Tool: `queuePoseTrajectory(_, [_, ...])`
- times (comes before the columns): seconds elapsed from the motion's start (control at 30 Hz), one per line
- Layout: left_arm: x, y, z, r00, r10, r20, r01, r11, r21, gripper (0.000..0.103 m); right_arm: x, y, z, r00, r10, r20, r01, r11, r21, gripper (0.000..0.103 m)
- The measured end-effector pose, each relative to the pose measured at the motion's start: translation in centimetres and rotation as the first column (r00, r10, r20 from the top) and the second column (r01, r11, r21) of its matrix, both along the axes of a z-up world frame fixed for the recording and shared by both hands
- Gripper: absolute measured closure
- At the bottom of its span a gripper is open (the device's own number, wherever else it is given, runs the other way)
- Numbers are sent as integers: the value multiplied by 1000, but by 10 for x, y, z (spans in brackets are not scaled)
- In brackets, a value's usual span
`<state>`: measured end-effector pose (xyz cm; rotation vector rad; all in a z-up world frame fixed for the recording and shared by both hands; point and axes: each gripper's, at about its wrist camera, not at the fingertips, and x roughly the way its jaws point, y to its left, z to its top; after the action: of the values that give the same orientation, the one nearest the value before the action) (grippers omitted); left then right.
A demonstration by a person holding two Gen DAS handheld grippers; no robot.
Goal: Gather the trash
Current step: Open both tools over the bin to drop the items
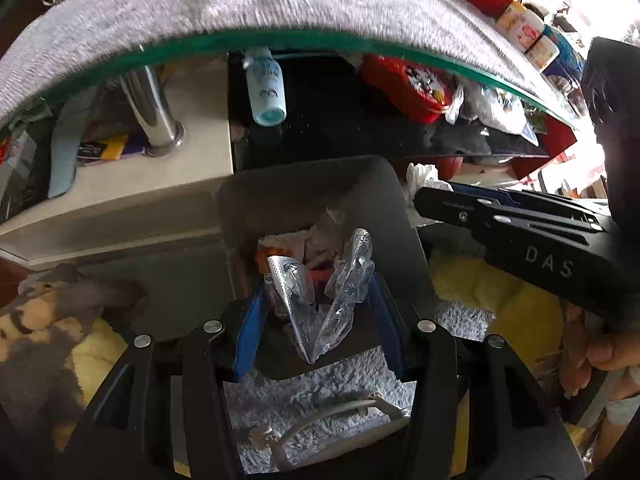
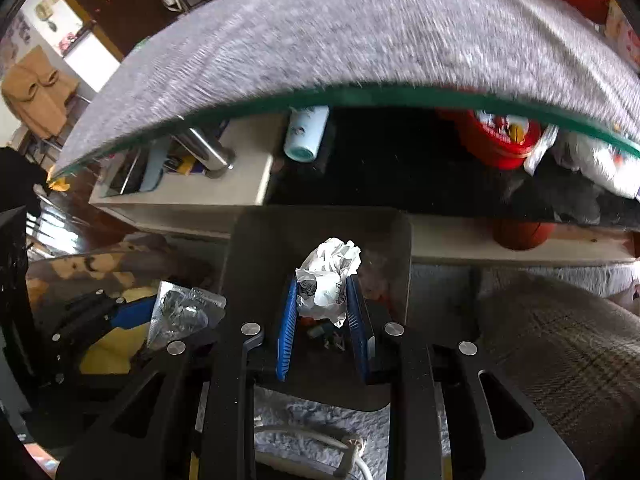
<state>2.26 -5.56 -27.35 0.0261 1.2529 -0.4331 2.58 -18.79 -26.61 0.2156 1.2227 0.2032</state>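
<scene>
A crumpled foil blister pack (image 1: 320, 292) is pinched by the left hand-held gripper (image 1: 318, 312), and a crumpled white paper (image 2: 328, 276) by the right hand-held gripper (image 2: 326, 316). Both are held directly above the open dark bin (image 2: 256, 264), just below the fingertips, near the surface (image 2: 360, 32) edge.

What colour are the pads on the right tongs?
Blue pads, ribbed; clearest in the right wrist view.

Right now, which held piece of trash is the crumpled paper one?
The white crumpled paper wad in the right gripper. The left gripper holds a folded silver-and-clear plastic wrapper instead, shiny, not paper.
</scene>
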Motion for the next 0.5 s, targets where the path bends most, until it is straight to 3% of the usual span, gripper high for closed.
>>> queuePoseTrajectory(0.23, [6, -4, -9, 1000, 4, -19, -4, 1000, 11, 50, 7, 1, -1, 1000, -10, -13, 10, 1000, 14, 72])
queuePoseTrajectory(0.33, [8, -5, -9, 1000, 6, -17, -6, 1000, 14, 48, 7, -2, -1, 1000, -24, -10, 24, 999, 24, 52])
queuePoseTrajectory(0.4, [9, -5, -9, 1000, 9, -18, -8, 1000, 19, 45, 8, -6, 1, 999, -33, -8, 33, 999, 25, 50])
queuePoseTrajectory(0.5, [10, -2, -6, 1000, 23, -6, -23, 999, 27, 30, 8, -12, 6, 998, -59, 5, 59, 998, 31, 42])
